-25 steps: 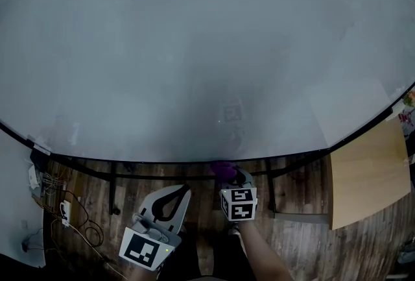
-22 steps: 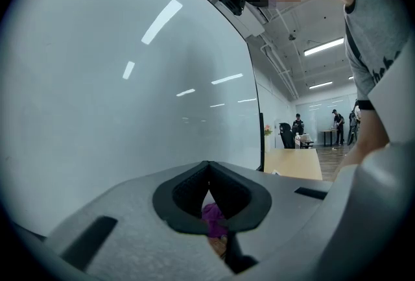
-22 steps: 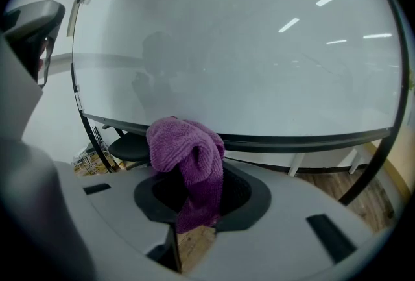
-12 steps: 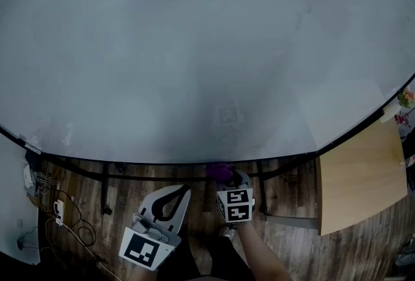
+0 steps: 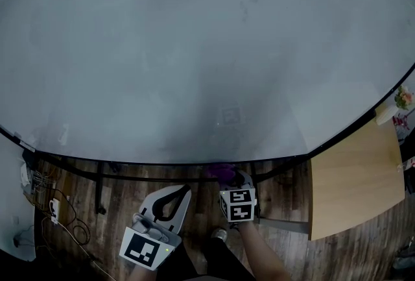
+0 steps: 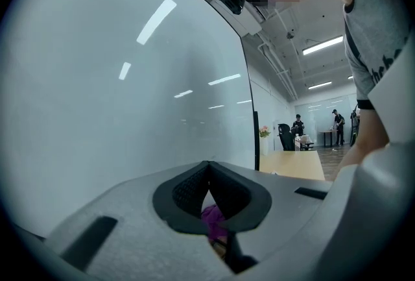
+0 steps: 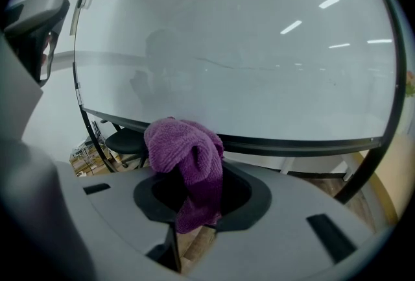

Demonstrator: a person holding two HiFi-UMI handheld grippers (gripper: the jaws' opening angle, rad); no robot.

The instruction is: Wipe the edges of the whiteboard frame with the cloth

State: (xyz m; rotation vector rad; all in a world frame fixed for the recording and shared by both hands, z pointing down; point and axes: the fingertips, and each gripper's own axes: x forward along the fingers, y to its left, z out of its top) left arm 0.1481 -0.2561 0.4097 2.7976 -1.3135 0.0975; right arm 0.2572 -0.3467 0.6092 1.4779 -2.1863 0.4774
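Right gripper [image 7: 194, 192] clamped on cloth [image 7: 185, 150], the bunch held at the frame's [image 7: 292, 145] bottom edge, ready to wipe. Left gripper [image 6: 209, 172] closed, empty, parked low, clear.

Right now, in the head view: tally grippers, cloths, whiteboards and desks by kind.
Grippers: 2 (left gripper, right gripper)
Purple cloth: 1, in the right gripper's fingers
Whiteboard: 1
Wooden desk: 1
Total: 5
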